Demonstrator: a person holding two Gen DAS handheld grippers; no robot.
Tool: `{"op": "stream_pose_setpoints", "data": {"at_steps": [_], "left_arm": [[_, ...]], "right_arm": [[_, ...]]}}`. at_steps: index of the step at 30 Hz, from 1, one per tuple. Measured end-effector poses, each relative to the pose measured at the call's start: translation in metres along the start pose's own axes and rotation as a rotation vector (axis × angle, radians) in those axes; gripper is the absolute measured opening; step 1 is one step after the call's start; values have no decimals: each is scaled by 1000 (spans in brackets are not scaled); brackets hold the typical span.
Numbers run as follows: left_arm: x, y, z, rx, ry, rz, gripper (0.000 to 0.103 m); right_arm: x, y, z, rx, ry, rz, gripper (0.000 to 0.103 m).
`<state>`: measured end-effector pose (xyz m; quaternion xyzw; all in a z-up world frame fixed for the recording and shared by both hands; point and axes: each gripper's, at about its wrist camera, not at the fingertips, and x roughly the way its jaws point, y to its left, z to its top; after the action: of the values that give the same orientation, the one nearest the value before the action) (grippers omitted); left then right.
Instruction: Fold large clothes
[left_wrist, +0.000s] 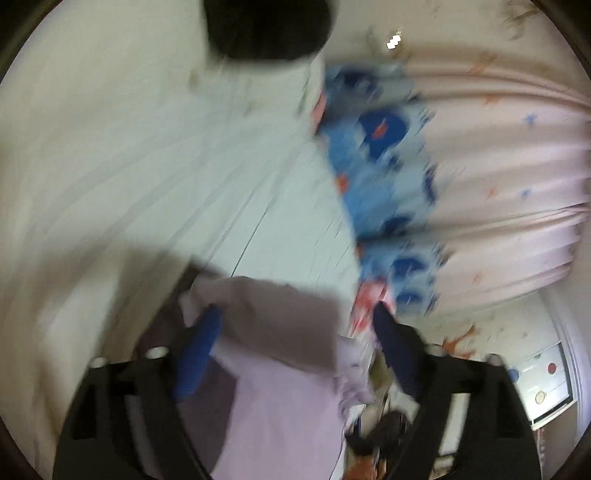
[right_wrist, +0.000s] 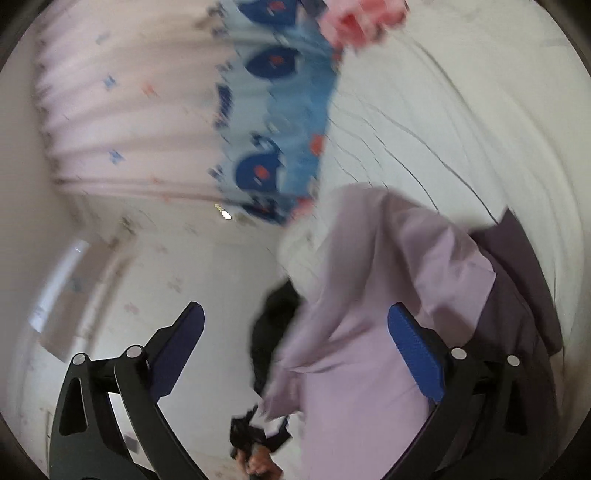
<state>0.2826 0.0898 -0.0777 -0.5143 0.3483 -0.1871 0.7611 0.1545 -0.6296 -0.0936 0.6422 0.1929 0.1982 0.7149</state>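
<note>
The garment (left_wrist: 280, 369) lies on the bed (left_wrist: 110, 166), the curtain (left_wrist: 498, 147) behind it.

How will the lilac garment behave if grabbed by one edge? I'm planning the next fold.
The lilac garment is probably floppy: it drapes in soft creases, so it would sag. It looks thin, likely light. Its smooth cloth might slip from the open right gripper unless pinched firmly.

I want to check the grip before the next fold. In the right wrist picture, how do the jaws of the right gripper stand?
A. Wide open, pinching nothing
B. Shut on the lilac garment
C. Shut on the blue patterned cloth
A: the right gripper has its fingers far apart, and the lilac garment hangs loose between them, unpinched.
</note>
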Motion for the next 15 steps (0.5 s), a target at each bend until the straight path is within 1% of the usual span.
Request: {"op": "stream_pose_setpoints", "data": {"at_steps": [1,2,3,4,5,6,7,8,10,11,12,13,14,15], "left_arm": [[-11,-10,1,31,-34,-1,90],[-21,-27,-2,108,-69,31,91],[-24,-41,-8,188,-84,64,92],[-19,-61,-20,313,-85,118,92],[-9,-76,-33,407,-74,160,92],[0,-84,-41,467,-57,184,92],[18,-95,-55,547,-28,214,92],[38,-105,-70,628,-8,246,92],[68,-116,-90,760,16,304,92],[91,-119,-101,830,31,341,92],[110,-117,-107,875,43,378,92],[127,-111,-112,901,52,415,92],[151,-97,-112,906,63,479,92],[169,-84,-111,892,81,534,92]], "right_arm": [[-3,10,0,-38,-10,-36,96],[1,27,-3,-129,1,-112,96],[7,39,-8,-208,23,-175,96],[17,50,-13,-290,47,-250,96],[32,61,-20,-375,75,-344,96],[46,68,-28,-444,98,-418,96],[64,73,-36,-511,115,-485,96],[87,76,-45,-602,132,-579,96],[123,73,-53,-713,159,-689,96],[148,60,-59,-793,168,-781,96],[159,50,-60,-819,173,-826,96],[174,34,-58,-827,184,-878,96],[190,7,-52,-798,208,-943,96],[188,-14,-55,-769,226,-952,96]]}}
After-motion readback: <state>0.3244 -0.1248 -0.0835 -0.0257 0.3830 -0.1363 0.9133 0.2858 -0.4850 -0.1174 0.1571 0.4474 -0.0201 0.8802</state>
